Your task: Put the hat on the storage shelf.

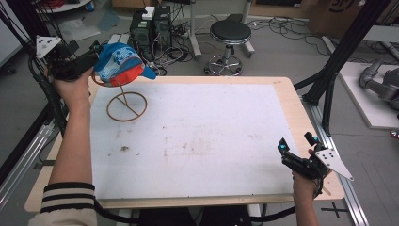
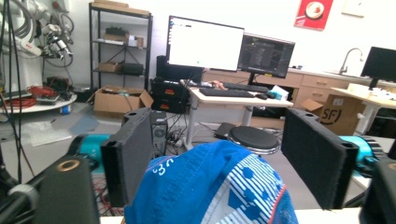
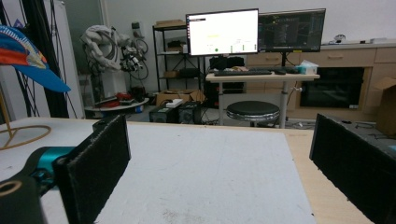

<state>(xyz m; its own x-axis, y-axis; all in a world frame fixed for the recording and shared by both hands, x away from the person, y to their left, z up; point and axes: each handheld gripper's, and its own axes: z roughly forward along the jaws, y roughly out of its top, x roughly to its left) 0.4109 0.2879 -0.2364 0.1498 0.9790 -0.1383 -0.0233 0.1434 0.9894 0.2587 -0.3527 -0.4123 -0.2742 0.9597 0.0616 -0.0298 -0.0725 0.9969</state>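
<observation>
At the upper left of the high view a blue, white and orange cap (image 1: 120, 65) sits on top of a thin wire stand (image 1: 126, 106), whose ring base rests on the tabletop (image 1: 197, 136) near its far left corner. The left gripper (image 1: 96, 56) is right beside the cap, on the frame's left side of it, level with the crown and well above the tabletop. In the left gripper view the crown fills the lower middle of the frame, between the two black fingers (image 2: 133, 154), which stand wide apart; the left one lies close against the fabric, the right one clear of it, so nothing is clamped. The cap's peak points to the right of the high view, away from that gripper, so its long axis runs roughly along the line of the gripper's reach. The right gripper (image 1: 295, 145) rests at the lower right corner of the tabletop, well apart from the cap, its fingers also spread with only bare tabletop between them. The left hand is by far the nearer; pulling straight back, toward the frame's left edge, looks like what would free it without dragging the cap off its perch.
</observation>
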